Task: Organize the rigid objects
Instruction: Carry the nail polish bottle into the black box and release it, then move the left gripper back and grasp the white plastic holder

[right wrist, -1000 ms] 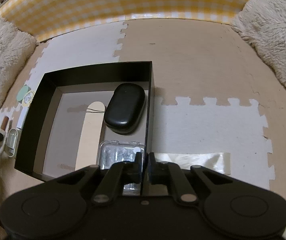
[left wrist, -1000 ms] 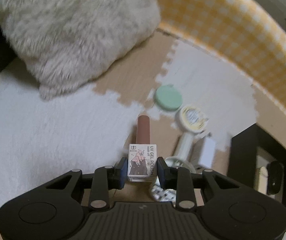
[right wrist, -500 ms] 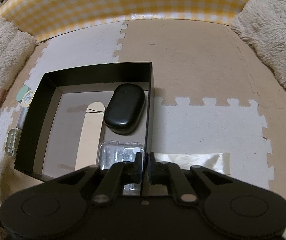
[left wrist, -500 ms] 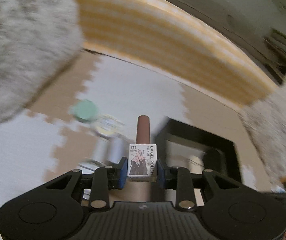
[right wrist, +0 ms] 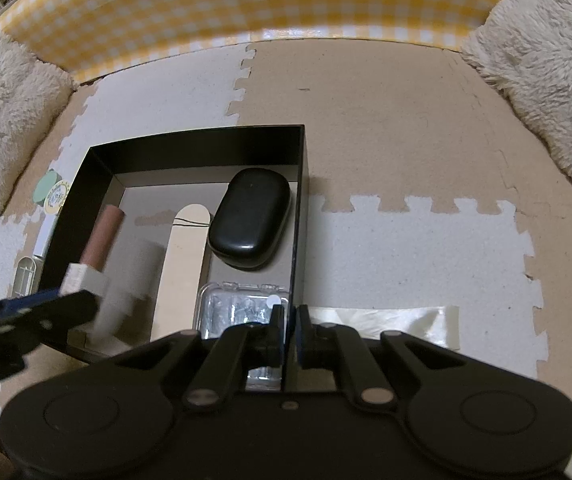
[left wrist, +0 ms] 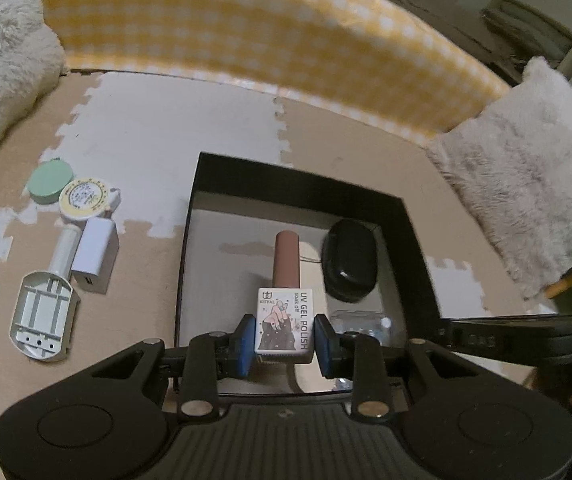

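Swung over from the floor mat, the left hand-held gripper now hangs above the black box, where a second ago it faced the loose items on the mat; its blue pads are closed on the white base of the polish bottle, brown cap pointing forward over the box floor. From the right wrist view the bottle shows blurred over the box's left side. The right hand-held gripper has not shifted and pinches the box's right wall between nearly closed fingers. Inside the box, nearest, lies a clear case against that wall, with a pale wooden stick to its left and a black oval case beyond it. On the mat left of the box lie a grey bracket, then a white tube touching a white charger, then a yellow-lidded jar and a green disc. A yellow checked wall and fluffy cushions stand farthest off.
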Motion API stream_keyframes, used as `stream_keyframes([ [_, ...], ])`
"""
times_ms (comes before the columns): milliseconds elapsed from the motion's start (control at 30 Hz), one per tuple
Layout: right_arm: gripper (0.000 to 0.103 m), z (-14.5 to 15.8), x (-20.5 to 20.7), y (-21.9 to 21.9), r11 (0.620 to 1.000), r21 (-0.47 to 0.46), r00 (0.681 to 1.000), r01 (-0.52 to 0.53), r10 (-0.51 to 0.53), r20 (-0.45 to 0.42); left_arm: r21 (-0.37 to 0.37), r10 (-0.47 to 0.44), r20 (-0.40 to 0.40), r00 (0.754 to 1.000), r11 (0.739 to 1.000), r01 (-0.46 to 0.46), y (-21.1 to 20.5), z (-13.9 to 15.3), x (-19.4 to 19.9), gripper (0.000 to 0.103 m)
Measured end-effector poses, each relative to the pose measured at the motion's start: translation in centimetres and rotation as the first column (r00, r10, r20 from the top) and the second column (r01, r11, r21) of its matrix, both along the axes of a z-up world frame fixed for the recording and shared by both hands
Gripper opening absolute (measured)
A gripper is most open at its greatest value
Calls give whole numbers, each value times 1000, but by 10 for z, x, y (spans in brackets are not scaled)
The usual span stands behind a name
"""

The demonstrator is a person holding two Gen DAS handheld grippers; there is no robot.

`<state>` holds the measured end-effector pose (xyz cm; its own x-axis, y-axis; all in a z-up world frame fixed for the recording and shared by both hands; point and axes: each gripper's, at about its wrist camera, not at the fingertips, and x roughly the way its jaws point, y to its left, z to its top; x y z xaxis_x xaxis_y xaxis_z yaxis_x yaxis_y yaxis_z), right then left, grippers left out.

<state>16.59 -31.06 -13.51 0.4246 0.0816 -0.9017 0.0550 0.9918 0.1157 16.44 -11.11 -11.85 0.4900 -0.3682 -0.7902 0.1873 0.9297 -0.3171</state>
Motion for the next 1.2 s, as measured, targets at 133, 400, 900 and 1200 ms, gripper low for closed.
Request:
stream_keyframes([
  [133, 6, 0, 0, 0, 1000, 0, 1000, 0, 0, 1, 40, 19, -4, 1000, 999, -19, -2, -3, -1, 32],
  [400, 6, 0, 0, 0, 1000, -1, 1000, -1, 1, 1, 29, 15, -45, 999, 999, -14, -5, -11, -3, 32],
  [900, 6, 0, 0, 1, 1000, -2, 1000, -1, 1, 0, 21, -13, -48, 999, 1000, 14, -11, -2, -11, 54],
  [1200, 6, -1, 0, 1, 1000, -2, 1000, -2, 2, -1, 30, -41, -34, 999, 999, 42, -14, 5, -16, 73],
])
